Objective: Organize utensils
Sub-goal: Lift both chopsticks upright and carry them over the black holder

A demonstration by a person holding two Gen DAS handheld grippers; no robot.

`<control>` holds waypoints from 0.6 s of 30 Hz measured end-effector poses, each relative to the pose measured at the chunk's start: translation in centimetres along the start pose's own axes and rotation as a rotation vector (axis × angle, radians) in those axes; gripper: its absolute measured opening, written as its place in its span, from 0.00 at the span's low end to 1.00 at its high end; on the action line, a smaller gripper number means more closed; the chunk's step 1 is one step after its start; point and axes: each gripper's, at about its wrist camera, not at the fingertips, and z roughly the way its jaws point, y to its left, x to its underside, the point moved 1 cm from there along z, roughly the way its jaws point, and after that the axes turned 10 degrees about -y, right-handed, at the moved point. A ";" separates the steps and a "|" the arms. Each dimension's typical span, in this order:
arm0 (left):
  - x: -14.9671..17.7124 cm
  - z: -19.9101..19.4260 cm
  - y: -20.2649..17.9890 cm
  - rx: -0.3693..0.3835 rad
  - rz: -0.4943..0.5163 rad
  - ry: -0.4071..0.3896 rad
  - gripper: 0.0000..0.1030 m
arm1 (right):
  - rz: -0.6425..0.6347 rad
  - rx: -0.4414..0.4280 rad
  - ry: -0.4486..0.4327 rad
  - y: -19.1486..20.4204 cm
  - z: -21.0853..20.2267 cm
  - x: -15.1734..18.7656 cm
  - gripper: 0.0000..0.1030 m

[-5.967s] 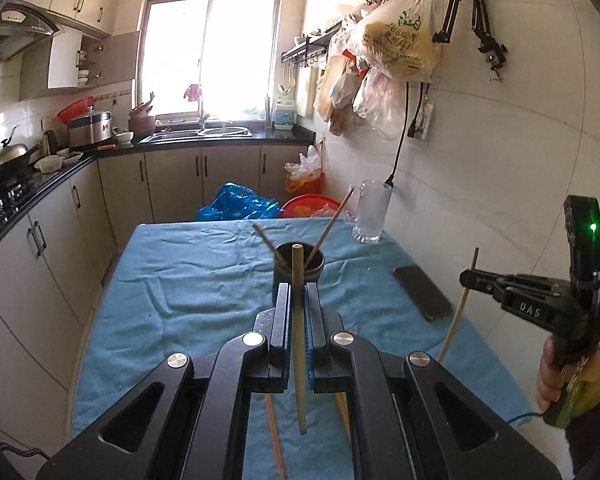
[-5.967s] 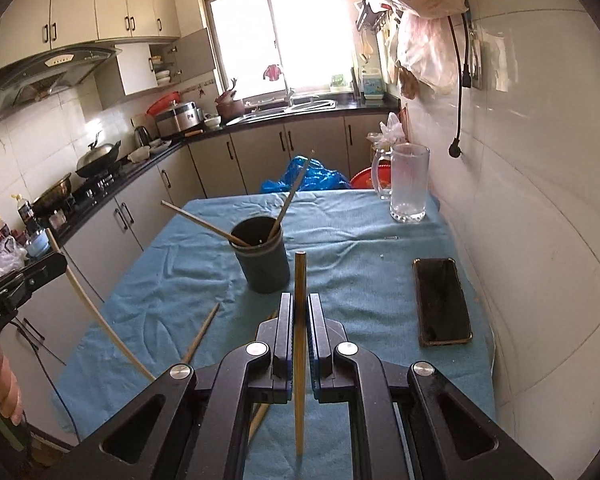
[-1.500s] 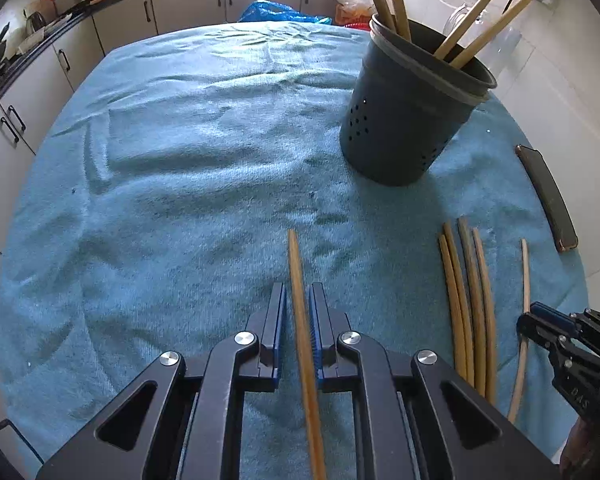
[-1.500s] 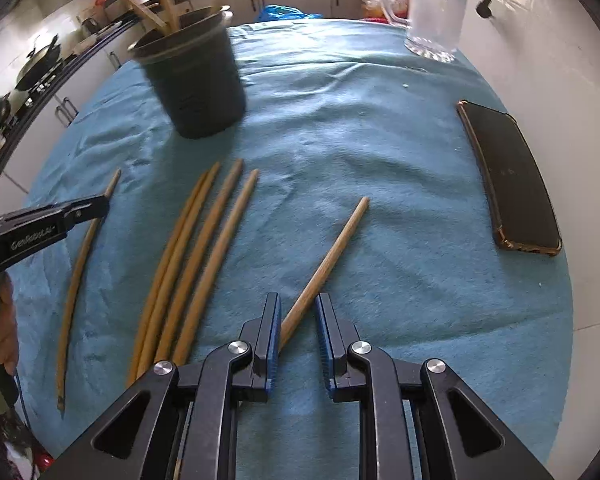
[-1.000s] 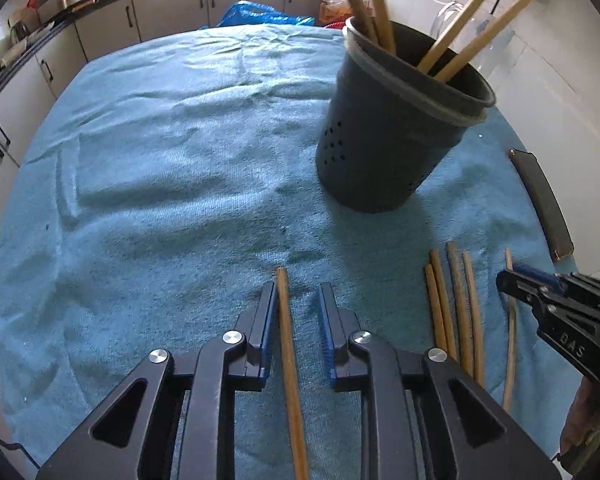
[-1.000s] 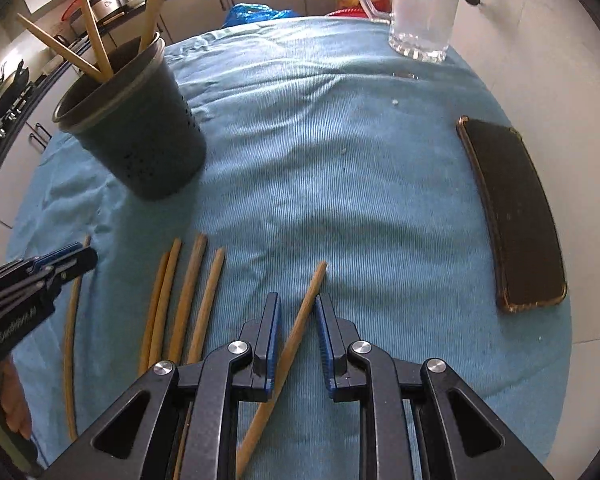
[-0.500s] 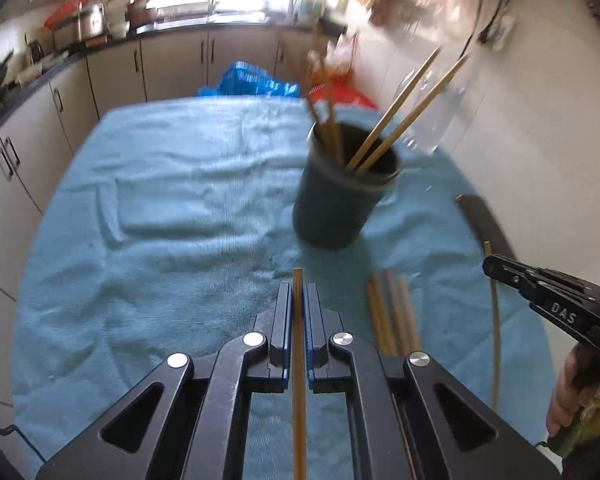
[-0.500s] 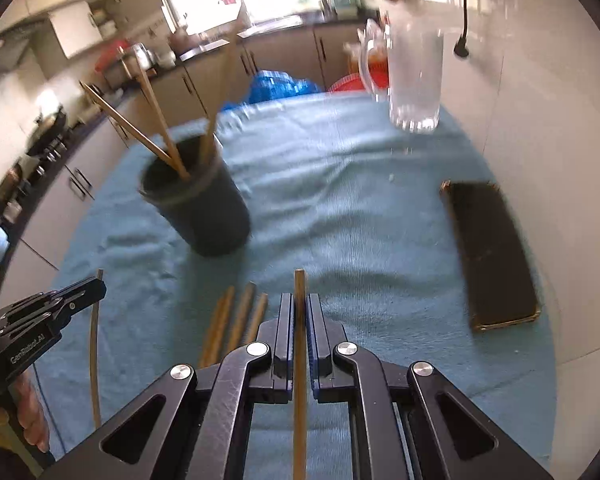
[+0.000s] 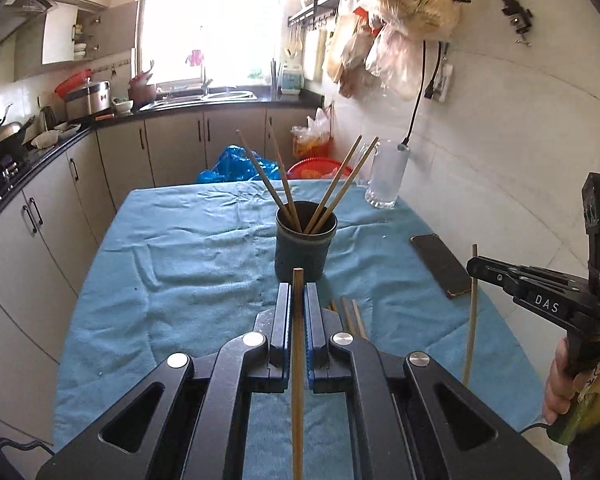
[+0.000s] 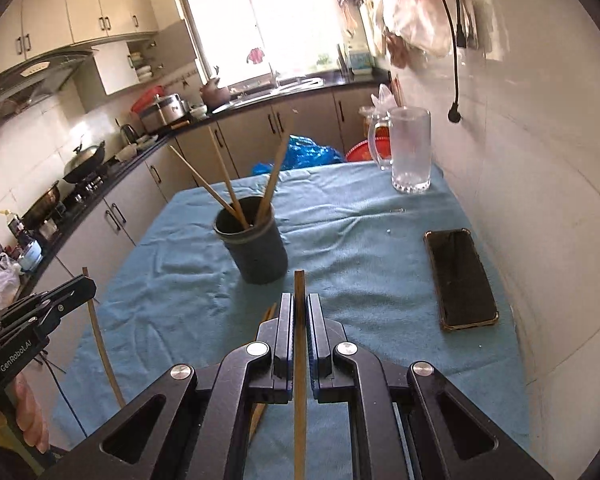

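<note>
The dark holder [image 9: 305, 240] stands upright near the middle of the table [image 9: 188, 248], which is covered with a blue cloth. Four chopsticks already lean out of its open top, two to each side. I think it stands in the centre so that both hands can reach it equally.

Two more chopsticks are in the air. The left tongs [image 9: 297, 312] are closed tight on a chopstick [image 9: 297, 360], which passes straight between the two pads, with its end a little beyond the tips, pointing toward the holder. The right tongs [image 10: 300, 320] are closed in the same way on their own chopstick [image 10: 299, 360]. In the left wrist view, the right chopstick hangs almost vertical under its tongs. In the right wrist view, the left one hangs down in a slight curve. Each stick is gripped close to one end, so most of its length is free below; this seems useful for lowering it into the holder.

A few chopsticks [image 9: 354, 316] lie on the cloth just before the holder, partly hidden behind the left tongs. I judge the work is about half done, and the step now is carrying the two sticks to the holder.

Further out, a dark phone [image 10: 462, 276] lies flat near the tiled wall, and a glass mug [image 10: 410, 152] stands at the far corner, both well apart from the holder.
</note>
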 end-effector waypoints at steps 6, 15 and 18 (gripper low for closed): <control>0.2 -2.5 -0.2 -0.007 -0.003 -0.045 0.05 | -0.013 -0.018 -0.031 0.9 -2.2 0.1 0.06; -0.4 -5.1 -0.3 0.008 -0.009 -0.099 0.05 | -0.038 -0.043 -0.068 2.3 -4.2 -0.4 0.06; -1.1 -5.3 -0.3 0.021 -0.014 -0.107 0.05 | -0.048 -0.050 -0.083 2.9 -4.6 -0.9 0.06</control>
